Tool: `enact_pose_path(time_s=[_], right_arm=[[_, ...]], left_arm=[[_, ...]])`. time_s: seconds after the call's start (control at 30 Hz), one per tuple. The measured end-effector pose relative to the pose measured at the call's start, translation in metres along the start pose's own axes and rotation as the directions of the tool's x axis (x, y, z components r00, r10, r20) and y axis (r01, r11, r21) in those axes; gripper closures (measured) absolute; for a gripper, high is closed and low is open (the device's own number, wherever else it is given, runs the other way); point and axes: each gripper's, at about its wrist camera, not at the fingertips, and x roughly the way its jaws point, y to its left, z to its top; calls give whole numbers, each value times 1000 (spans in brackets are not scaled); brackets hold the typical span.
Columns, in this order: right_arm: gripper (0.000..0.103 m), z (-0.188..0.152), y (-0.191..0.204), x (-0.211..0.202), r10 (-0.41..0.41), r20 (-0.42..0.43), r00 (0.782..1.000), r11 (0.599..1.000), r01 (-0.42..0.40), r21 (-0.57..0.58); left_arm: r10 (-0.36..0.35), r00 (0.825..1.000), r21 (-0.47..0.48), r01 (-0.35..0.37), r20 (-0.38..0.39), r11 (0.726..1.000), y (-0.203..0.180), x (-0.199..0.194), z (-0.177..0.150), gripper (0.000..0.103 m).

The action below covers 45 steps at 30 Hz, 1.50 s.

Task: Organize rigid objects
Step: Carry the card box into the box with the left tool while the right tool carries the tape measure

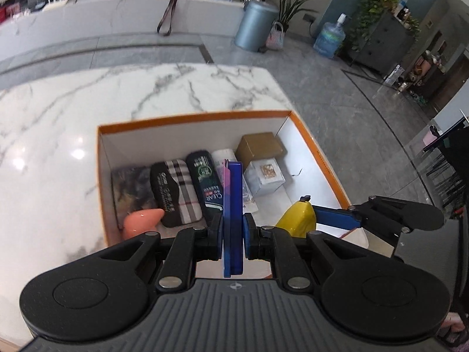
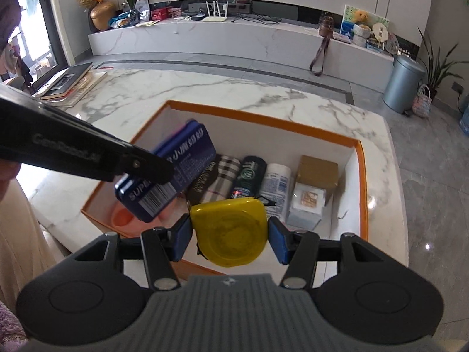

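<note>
Left gripper [image 1: 232, 234]: clamped on blue tin [image 1: 233, 220], held edge-up over orange-rimmed box [image 1: 193, 116] | right gripper [image 2: 230, 236]: clamped on yellow tape measure [image 2: 231, 231], near side | box contents: plaid case [image 1: 183, 193], dark bottle [image 1: 205, 184], gold carton [image 1: 259, 146], pink piece [image 1: 142, 223].

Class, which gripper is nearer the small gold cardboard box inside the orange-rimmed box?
Right. The right gripper hangs below it; the left gripper is further left, from the gold box.

Grey pedal bin [image 2: 403, 83] by plant [image 2: 436, 64]; router [image 2: 215, 14] on ledge; water jug [image 1: 328, 38].
</note>
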Motion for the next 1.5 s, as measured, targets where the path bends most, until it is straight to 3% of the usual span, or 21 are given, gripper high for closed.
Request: enact_pose_path(time_s=[0.2, 0.37, 0.67, 0.7, 0.77, 1.1, 1.23, 1.33, 1.5], right_arm=[[46, -5, -19, 13, 6, -25, 1000, 1000, -6, 25], [46, -8, -27, 27, 71, -54, 996, 997, -72, -9], [46, -11, -43, 48, 116, -93, 989, 993, -116, 2], [46, -11, -44, 50, 117, -96, 988, 993, -118, 1], [46, -11, -44, 51, 139, -104, 985, 990, -141, -14], [46, -13, -33, 63, 193, -131, 972, 980, -198, -28], [46, -13, -28, 64, 226, -147, 963, 970, -236, -54], [46, -14, -26, 66, 227, -157, 961, 970, -238, -58], [46, -16, -26, 67, 227, -173, 958, 968, -241, -66]], left_arm=[[42, 996, -11, -43, -81, 999, -2, 30, 1, 89], [47, 989, -59, -55, -138, 997, 4, 48, -4, 89], [92, 978, -101, -112, -188, 988, 10, 68, -7, 89], [139, 972, -111, -161, -187, 981, 9, 69, -8, 89], [160, 967, -121, -186, -199, 975, 10, 68, -11, 89], [200, 937, -247, -274, -285, 930, 28, 80, -24, 89], [198, 933, -276, -284, -302, 918, 34, 88, -27, 88], [159, 933, -290, -258, -323, 922, 39, 91, -31, 87], [174, 933, -263, -263, -316, 928, 38, 85, -32, 87]])
